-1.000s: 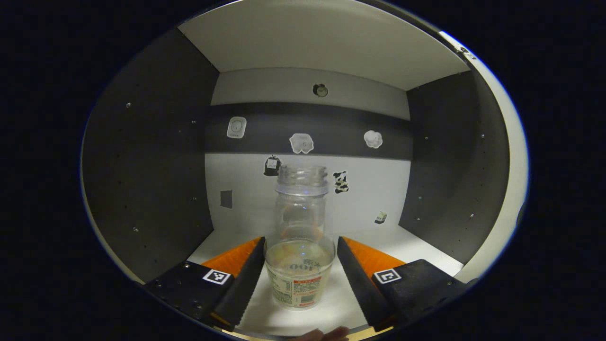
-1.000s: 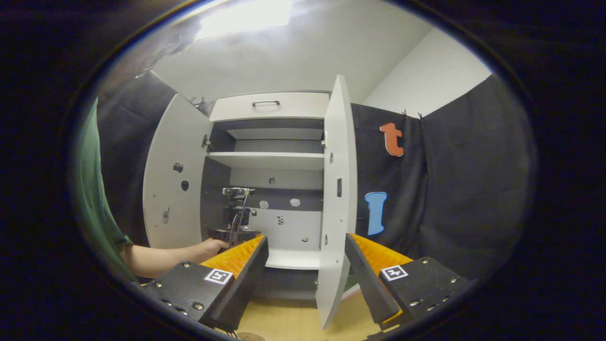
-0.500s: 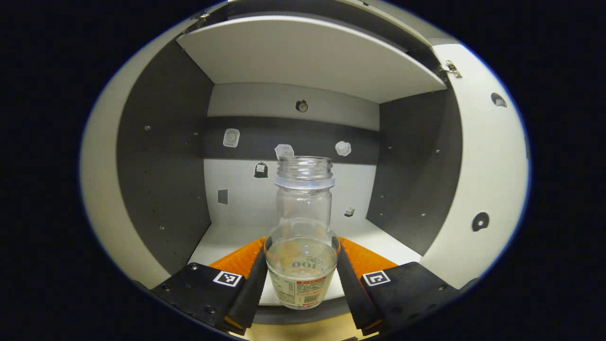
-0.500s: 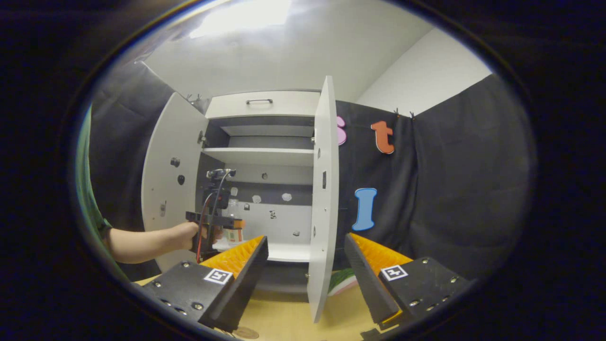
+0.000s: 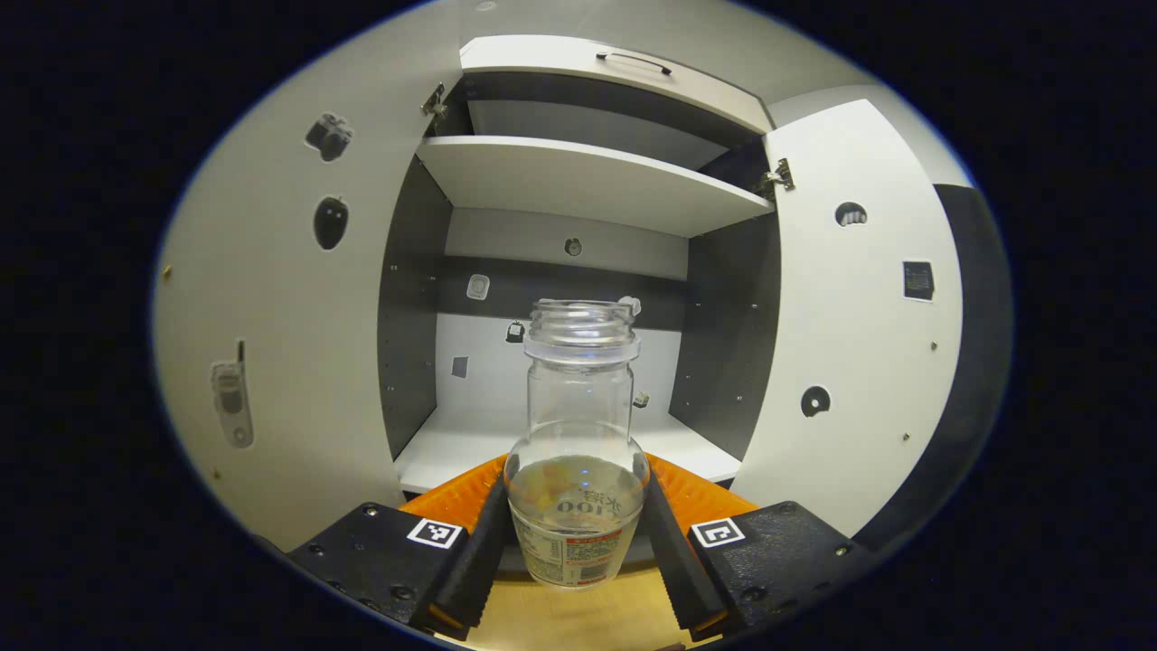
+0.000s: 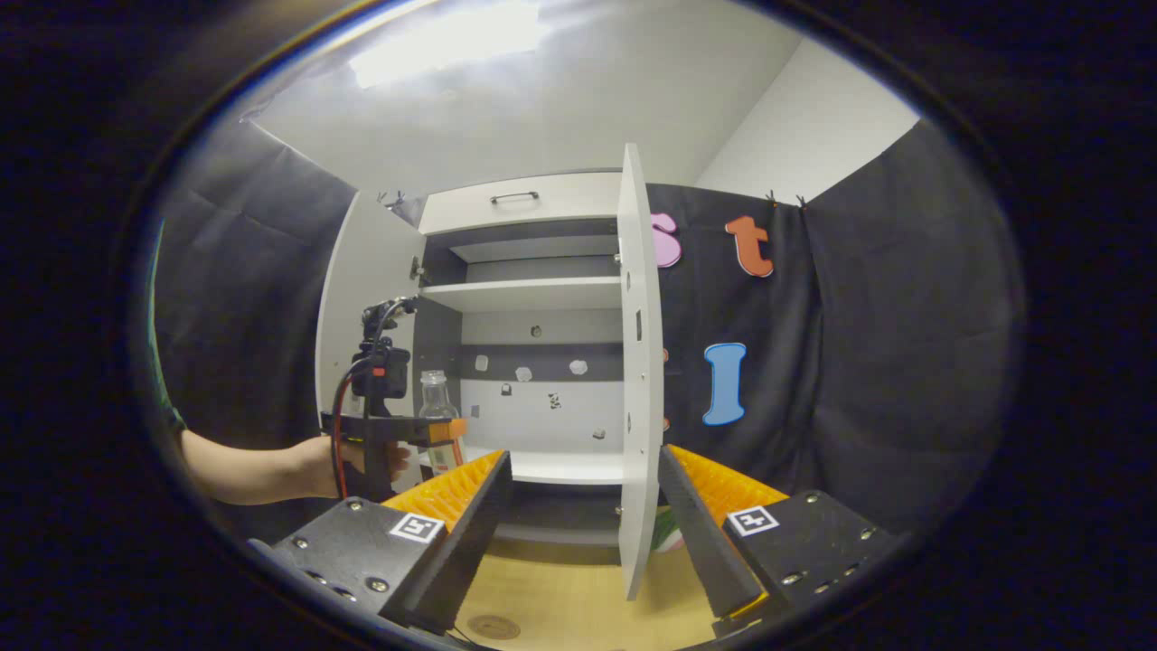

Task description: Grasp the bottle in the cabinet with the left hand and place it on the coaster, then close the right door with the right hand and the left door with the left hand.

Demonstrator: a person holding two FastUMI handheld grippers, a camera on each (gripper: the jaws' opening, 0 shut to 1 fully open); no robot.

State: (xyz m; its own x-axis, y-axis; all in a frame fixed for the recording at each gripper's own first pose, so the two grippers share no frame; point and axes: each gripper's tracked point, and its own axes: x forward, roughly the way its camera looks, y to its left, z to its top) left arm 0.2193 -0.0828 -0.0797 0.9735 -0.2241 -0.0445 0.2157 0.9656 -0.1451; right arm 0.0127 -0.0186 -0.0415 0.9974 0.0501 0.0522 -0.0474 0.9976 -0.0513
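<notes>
Presently, the clear glass bottle with an open threaded mouth and a printed label [image 5: 577, 452] is clamped between both fingers of the left hand-held gripper [image 5: 575, 529], the pads pressing on the wide lower body at label height. The bottle is held upright in the air in front of the open white cabinet with dark grey inner walls [image 5: 578, 181], clear of the lower shelf [image 5: 452, 448] and above the pale wooden counter [image 5: 578, 619]. In the right gripper view the bottle [image 6: 437, 407] is seen beside the left door [image 6: 362, 298], carried by the person's hand [image 6: 348, 461].

The right hand-held gripper [image 6: 583, 506] is held with its fingers spread apart and nothing between them; it faces the edge of the right door [image 6: 637, 362].

The bottle is judged to be rigid, smooth and breakable, and light, as it appears nearly empty. A slippery surface is to be expected, so a firm grip on the broad body is preferred to the narrow neck. A small round coaster-like disc [image 6: 493, 627] is visible on the counter; the bottle is to be lowered onto it gently and kept vertical.
</notes>
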